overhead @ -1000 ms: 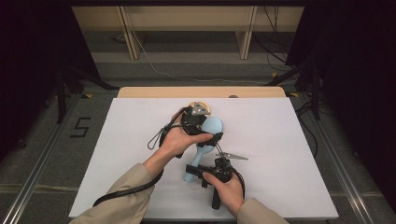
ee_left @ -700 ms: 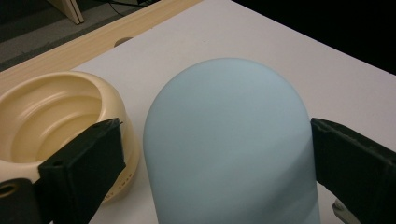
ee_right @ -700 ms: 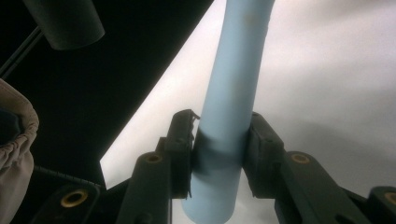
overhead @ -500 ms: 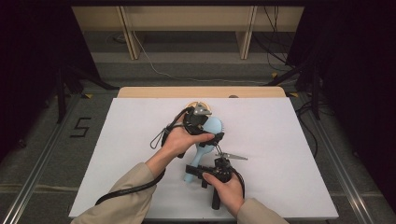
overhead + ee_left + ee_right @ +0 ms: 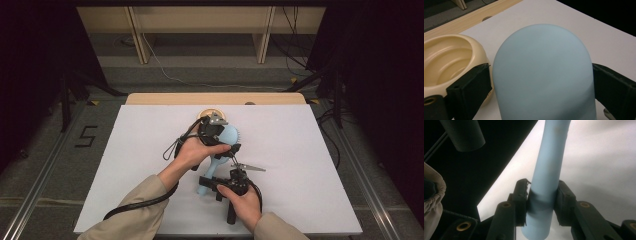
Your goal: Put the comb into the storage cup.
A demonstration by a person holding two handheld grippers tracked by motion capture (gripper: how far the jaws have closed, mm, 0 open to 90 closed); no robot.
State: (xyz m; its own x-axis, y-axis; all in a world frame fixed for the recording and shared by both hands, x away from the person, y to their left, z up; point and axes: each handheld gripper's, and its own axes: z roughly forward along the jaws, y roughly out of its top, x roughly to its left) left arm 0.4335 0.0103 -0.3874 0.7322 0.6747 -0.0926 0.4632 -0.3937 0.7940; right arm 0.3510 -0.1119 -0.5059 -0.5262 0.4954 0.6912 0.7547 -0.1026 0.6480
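The right tongs (image 5: 541, 202) pinch the smooth round handle of a pale blue plastic hairbrush (image 5: 226, 140), pads pressed to either side. The left tongs (image 5: 541, 82) clasp the brush's broad, domed matte head, both black pads against its flanks. Nothing has shifted since a second ago; both hands hold as they were. The brush sits mid-table, handle toward the near edge. Just beyond its head stands a glossy cream bowl (image 5: 451, 57) with ridged inner walls on the white table (image 5: 320, 165).
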